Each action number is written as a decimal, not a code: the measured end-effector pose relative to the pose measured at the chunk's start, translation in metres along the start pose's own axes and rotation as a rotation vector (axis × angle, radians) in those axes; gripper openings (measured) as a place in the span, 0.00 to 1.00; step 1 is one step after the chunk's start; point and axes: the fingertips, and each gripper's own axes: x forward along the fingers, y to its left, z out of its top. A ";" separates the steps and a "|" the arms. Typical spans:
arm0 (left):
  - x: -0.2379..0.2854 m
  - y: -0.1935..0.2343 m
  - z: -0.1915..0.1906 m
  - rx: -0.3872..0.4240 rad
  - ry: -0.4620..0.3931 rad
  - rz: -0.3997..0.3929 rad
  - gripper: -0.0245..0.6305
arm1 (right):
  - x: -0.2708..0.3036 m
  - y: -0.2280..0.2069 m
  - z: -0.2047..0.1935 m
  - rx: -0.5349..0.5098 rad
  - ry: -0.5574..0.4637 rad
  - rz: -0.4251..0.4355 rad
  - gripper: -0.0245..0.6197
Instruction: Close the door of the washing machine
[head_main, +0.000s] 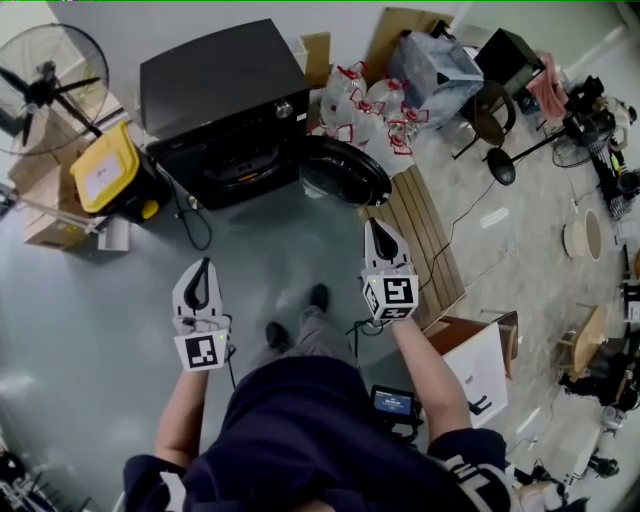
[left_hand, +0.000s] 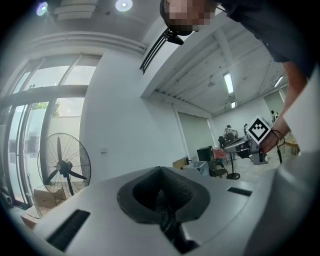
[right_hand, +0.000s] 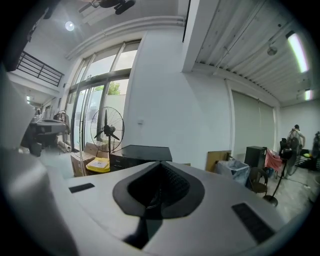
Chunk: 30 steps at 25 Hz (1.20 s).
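The black washing machine (head_main: 225, 95) stands on the floor ahead of me, and its top also shows in the right gripper view (right_hand: 142, 151). Its round door (head_main: 345, 170) hangs swung open at the machine's right side. My right gripper (head_main: 376, 228) (right_hand: 160, 163) is shut and holds nothing, a short way in front of the open door and apart from it. Further left and nearer to me, my left gripper (head_main: 205, 266) (left_hand: 161, 169) has its tips together and is empty. It points past the machine toward the white wall.
A standing fan (head_main: 45, 85) and a yellow container (head_main: 105, 168) are left of the machine, with cardboard boxes (head_main: 50, 225) beside them. White bags with red handles (head_main: 365, 110) lie behind the door. A wooden pallet (head_main: 425, 240) and a white cabinet (head_main: 480, 370) are on my right.
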 end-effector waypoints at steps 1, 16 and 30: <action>0.010 -0.004 0.000 0.003 0.004 0.006 0.07 | 0.006 -0.011 -0.002 0.003 0.003 0.002 0.07; 0.131 -0.045 -0.010 0.011 0.071 0.087 0.07 | 0.097 -0.153 -0.056 0.007 0.084 0.011 0.07; 0.188 -0.038 -0.058 0.020 0.152 -0.054 0.07 | 0.154 -0.220 -0.161 -0.091 0.243 -0.103 0.07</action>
